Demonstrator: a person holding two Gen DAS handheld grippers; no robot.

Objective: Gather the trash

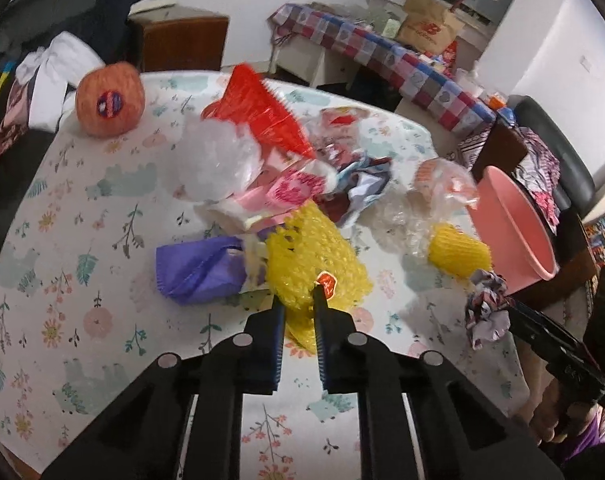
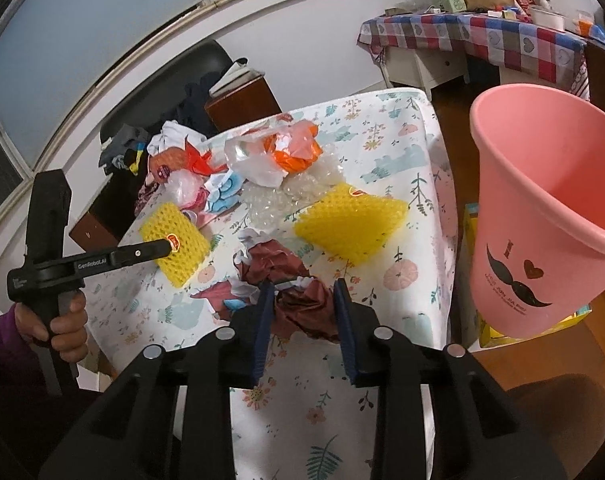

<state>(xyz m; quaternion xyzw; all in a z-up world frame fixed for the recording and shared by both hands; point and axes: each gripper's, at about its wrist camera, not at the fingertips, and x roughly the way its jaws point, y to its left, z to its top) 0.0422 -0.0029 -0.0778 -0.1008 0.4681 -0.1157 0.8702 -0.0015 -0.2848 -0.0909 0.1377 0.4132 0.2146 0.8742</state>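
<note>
In the left wrist view, my left gripper (image 1: 297, 300) is shut on the near edge of a yellow foam fruit net (image 1: 310, 252) lying on the flowered table (image 1: 82, 200). The right wrist view shows the same left gripper (image 2: 168, 246) side-on, pinching that net (image 2: 182, 232). My right gripper (image 2: 304, 284) is shut on a crumpled maroon and white paper wad (image 2: 302, 308) at the table's near edge. The left wrist view also catches the right gripper (image 1: 510, 306) and the wad (image 1: 486, 308). A pink bin (image 2: 542, 184) stands just right of the table.
A second yellow foam net (image 2: 350, 224) lies mid-table, among clear plastic bags (image 1: 218, 156), a red wrapper (image 1: 258, 108) and a purple wrapper (image 1: 198, 272). A netted orange fruit (image 1: 109, 100) sits at the far corner. Dark chairs and a checked-cloth side table (image 1: 382, 52) surround the table.
</note>
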